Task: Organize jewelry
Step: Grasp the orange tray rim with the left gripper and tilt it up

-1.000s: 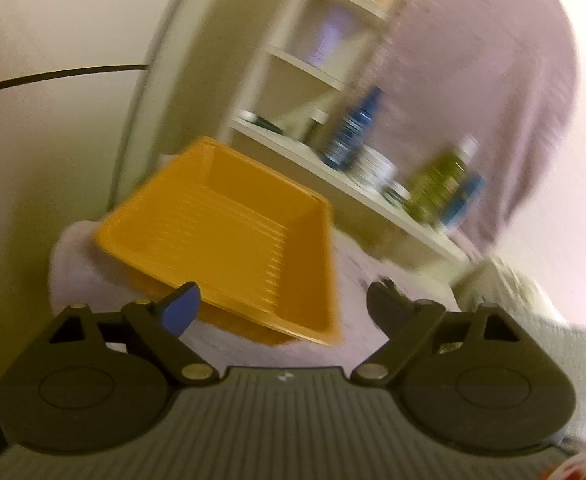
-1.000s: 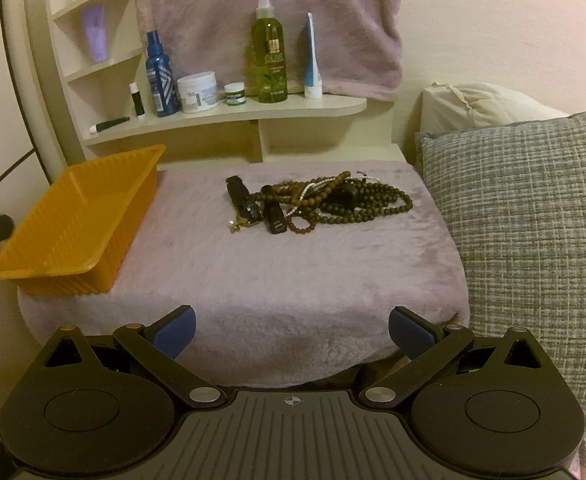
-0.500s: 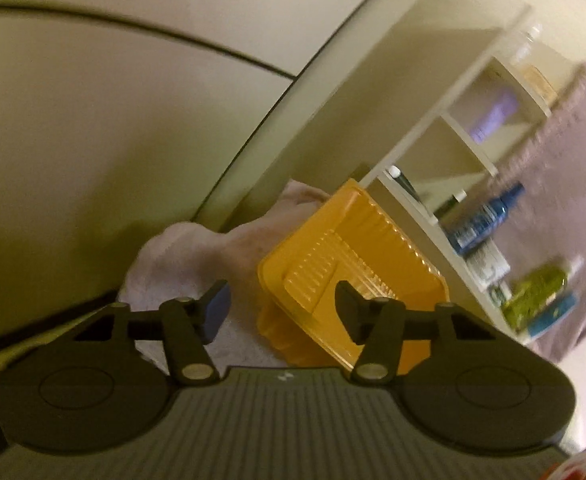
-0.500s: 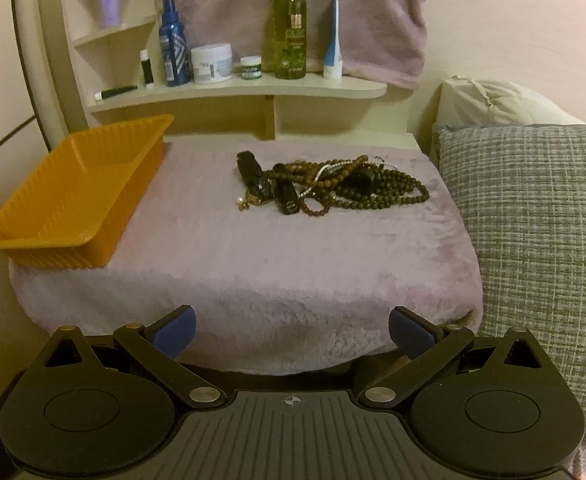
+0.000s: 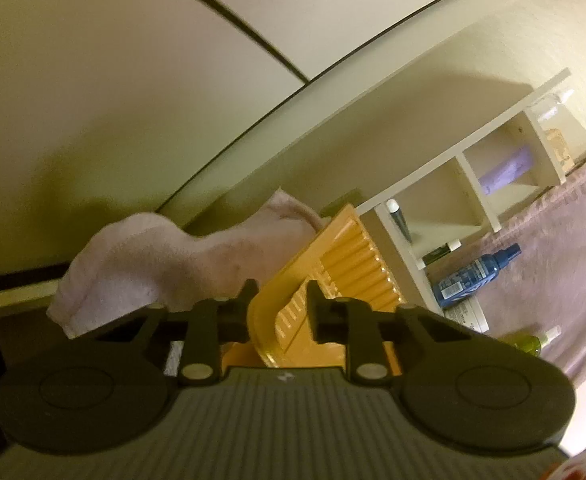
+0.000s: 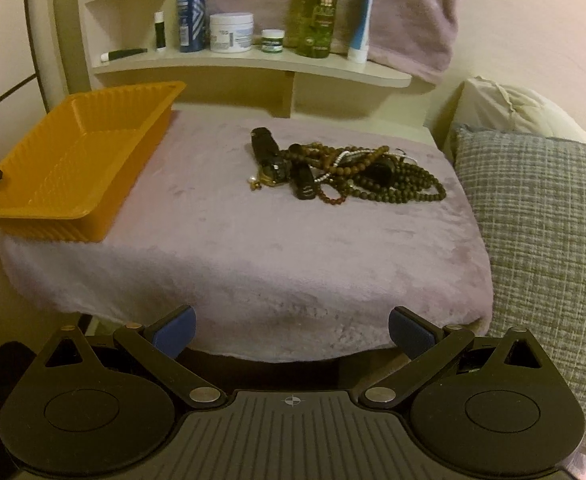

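Tray [image 6: 77, 160] sits at the cushion's [image 6: 253, 264] left edge, near rim overhanging. Jewelry [image 6: 345, 172] is piled right of the tray, bare fabric between them and in front. Your left gripper [image 5: 279, 304] is rolled hard, jaws closing across the tray's near rim; can't tell if the pads press yet. Your right gripper [image 6: 291, 330] is wide apart, empty, pitched down off the cushion's front edge, well short of the jewelry.

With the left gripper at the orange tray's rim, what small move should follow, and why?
Probably finish closing the left gripper: its jaws are closing with the orange tray rim between them. The tray overhangs the cushion edge, so steadying it first seems wise. The right gripper is open, short of the beads.
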### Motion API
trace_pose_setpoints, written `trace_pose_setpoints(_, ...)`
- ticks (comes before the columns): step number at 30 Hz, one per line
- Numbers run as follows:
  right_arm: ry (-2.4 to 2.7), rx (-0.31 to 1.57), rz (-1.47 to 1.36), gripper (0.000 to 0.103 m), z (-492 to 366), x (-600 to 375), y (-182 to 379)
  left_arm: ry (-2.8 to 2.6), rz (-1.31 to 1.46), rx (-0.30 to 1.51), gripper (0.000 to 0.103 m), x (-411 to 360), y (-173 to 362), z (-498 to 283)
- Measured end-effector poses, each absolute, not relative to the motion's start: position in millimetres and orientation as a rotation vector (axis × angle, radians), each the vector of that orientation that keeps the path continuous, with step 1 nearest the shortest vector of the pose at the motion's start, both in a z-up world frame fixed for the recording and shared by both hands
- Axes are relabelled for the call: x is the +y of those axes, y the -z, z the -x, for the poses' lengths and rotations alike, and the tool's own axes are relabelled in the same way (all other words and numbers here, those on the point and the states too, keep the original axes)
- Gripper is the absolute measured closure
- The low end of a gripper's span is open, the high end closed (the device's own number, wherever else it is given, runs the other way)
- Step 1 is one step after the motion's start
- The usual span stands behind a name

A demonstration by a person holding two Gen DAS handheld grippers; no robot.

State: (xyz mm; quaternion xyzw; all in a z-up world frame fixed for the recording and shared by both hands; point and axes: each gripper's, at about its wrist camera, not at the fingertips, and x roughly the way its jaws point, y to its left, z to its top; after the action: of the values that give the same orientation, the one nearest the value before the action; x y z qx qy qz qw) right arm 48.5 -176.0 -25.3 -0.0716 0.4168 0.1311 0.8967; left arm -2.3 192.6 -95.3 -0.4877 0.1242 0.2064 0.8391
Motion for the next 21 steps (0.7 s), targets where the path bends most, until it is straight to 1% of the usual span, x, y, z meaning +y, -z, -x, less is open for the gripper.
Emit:
trace_pose_setpoints(7,-0.289,0.870,0.178,0.001,-54.6,-162.2,27.4,-0.419,0.996,0.288,0.087,191.0,93.1,-0.5)
trace_pose_setpoints(9,-0.293,0.873,0.176,0.001,-56.7,-160.7,28.6,-0.422,0.929,0.333,0.090,188.0,87.1,-4.9)
trace_pose_setpoints(14,-0.308,0.865,0.158,0.001,-61.7,-158.8,30.7,-0.392,0.761,0.366,0.095,176.6,68.6,-13.2)
trace_pose_setpoints(21,-0.294,0.838,0.106,0.001,-72.9,-171.1,33.0,-0.346,0.479,0.354,0.096,151.7,36.0,-24.0)
